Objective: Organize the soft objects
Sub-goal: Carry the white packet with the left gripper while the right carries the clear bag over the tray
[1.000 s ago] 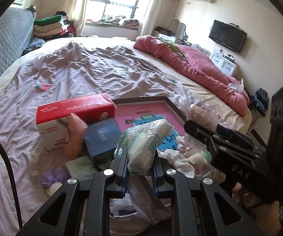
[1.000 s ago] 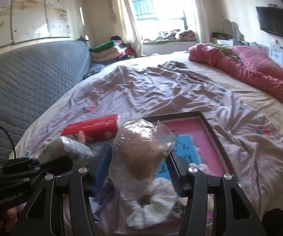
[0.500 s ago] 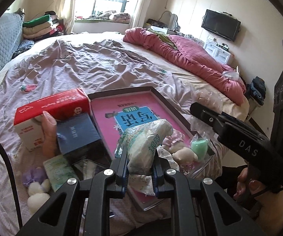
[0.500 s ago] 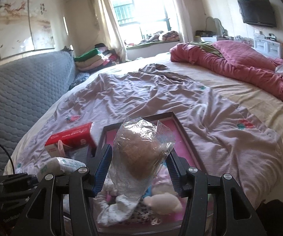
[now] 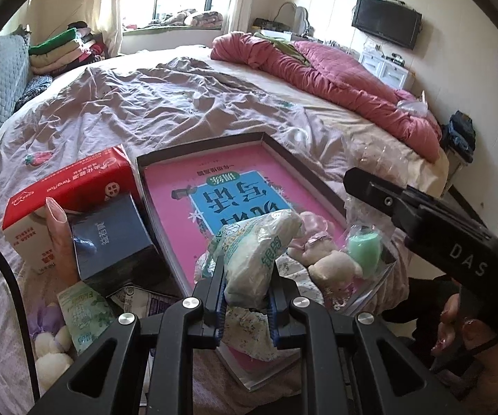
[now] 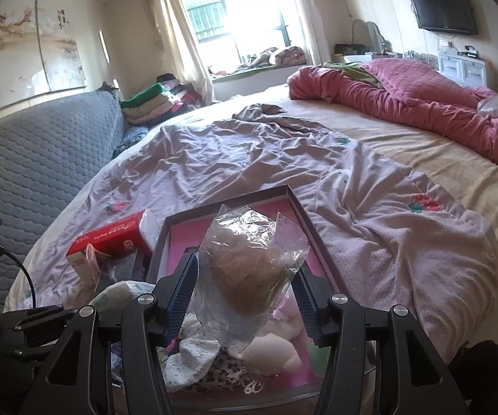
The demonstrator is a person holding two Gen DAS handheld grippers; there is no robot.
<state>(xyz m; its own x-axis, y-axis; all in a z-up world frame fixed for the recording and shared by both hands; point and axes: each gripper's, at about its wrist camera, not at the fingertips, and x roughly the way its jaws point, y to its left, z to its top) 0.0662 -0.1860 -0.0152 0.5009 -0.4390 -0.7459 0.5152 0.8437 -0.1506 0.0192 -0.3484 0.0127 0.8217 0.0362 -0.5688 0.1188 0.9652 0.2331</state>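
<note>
My left gripper is shut on a white-green plastic-wrapped soft pack, held over the near end of a dark-rimmed tray with a pink book in it. My right gripper is shut on a clear bag holding a brown fluffy thing, above the same tray. In the left wrist view the right gripper's black body crosses the right side. Plush toys, a green roll in a clear bag and patterned cloth lie at the tray's near end.
Left of the tray stand a red tissue box and a dark blue box, with a finger-like shape between them. Small packets and pale plush balls lie nearer. A pink quilt is bunched far right on the bed.
Both grippers moved forward and a little lower over the tray, still gripping their loads. More of the pink book and the tray's toys now shows.
</note>
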